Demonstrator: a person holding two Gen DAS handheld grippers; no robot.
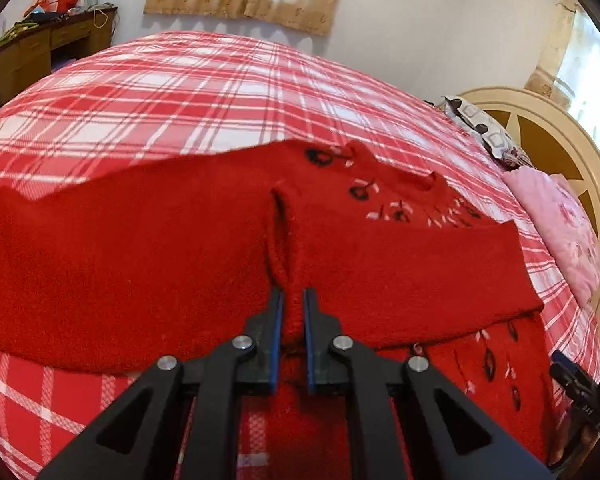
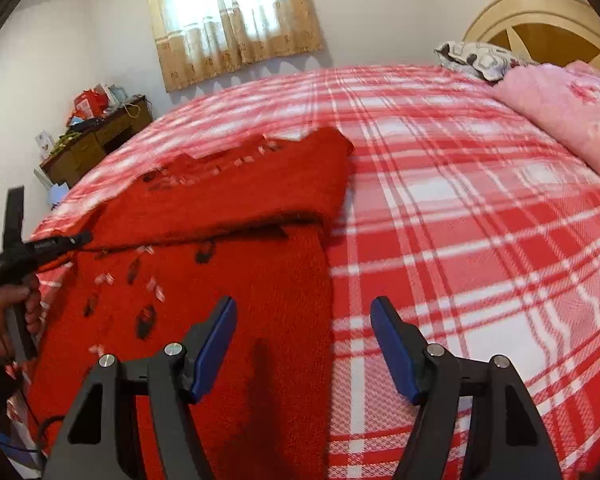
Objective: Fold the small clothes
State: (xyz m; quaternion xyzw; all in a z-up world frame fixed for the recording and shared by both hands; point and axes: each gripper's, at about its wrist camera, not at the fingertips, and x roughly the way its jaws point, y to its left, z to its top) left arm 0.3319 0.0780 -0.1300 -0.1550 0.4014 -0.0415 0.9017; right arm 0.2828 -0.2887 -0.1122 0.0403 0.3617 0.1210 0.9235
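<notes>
Pinching the sweater [image 1: 140, 248] edge, left claw [image 1: 293, 300] (right claw [image 2: 304, 320] wide) nears bedspread [image 2: 480, 200].

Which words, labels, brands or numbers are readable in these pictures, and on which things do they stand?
None can be read.
Left gripper: pale print on its black body, too blurred.
Right gripper: small white marks on its black body, too small.
Red bags on the desk: print too small.

- No legible text, label, brand or number anywhere in either view.
- Faint pale marks on the black gripper handle [image 2: 48, 245] at far left of the right wrist view, too blurred to read.
- Red packages on the far desk [image 2: 96, 136]: print unreadable.
</notes>
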